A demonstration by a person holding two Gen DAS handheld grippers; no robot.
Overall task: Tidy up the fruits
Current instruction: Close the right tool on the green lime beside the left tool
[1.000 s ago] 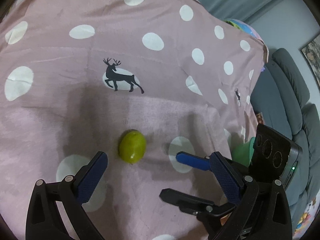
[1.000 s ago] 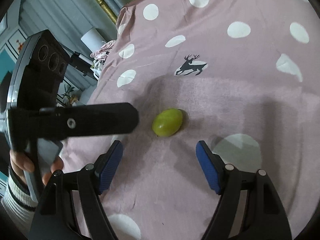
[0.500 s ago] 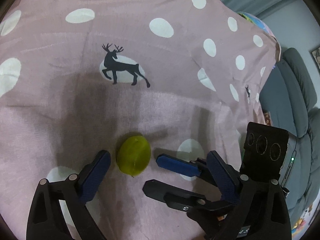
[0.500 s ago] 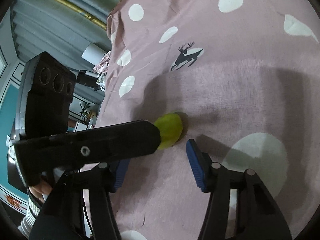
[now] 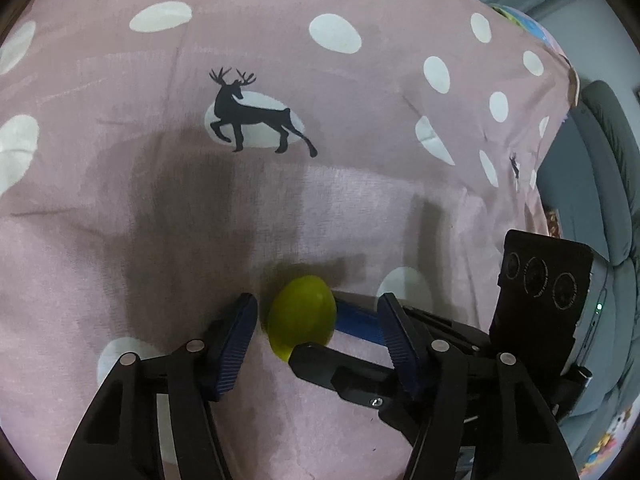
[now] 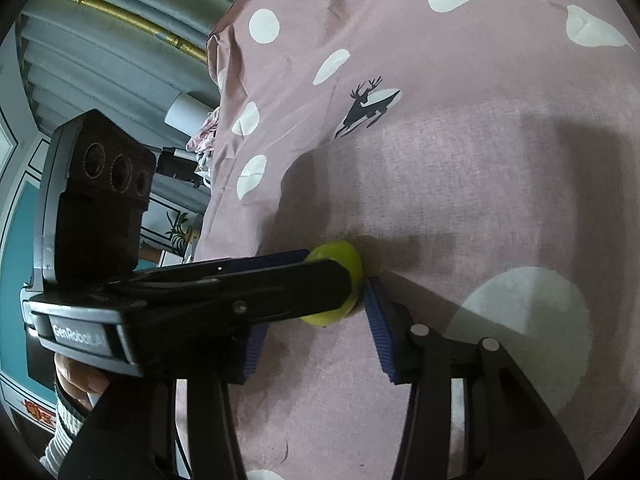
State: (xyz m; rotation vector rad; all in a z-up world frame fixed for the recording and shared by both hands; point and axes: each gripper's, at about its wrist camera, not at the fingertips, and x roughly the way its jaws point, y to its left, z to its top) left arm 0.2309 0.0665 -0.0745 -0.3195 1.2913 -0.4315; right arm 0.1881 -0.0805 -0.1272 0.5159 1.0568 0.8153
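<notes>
- A green fruit (image 5: 301,316) lies on a pink spotted cloth (image 5: 360,208), at 6 o'clock from the printed deer (image 5: 256,116).
- The left gripper (image 5: 316,320) is spread apart, with the fruit between its blue pads; it is near the left pad, but contact is unclear.
- The right gripper (image 6: 312,312) is also spread apart around the fruit (image 6: 340,256), coming in from 3 o'clock in the left view, its fingers crossing the left gripper's.
- Neither gripper clamps the fruit.

left tool (image 5: 316,320) crossing right tool (image 5: 332,340), fruit (image 5: 302,320) between
</notes>
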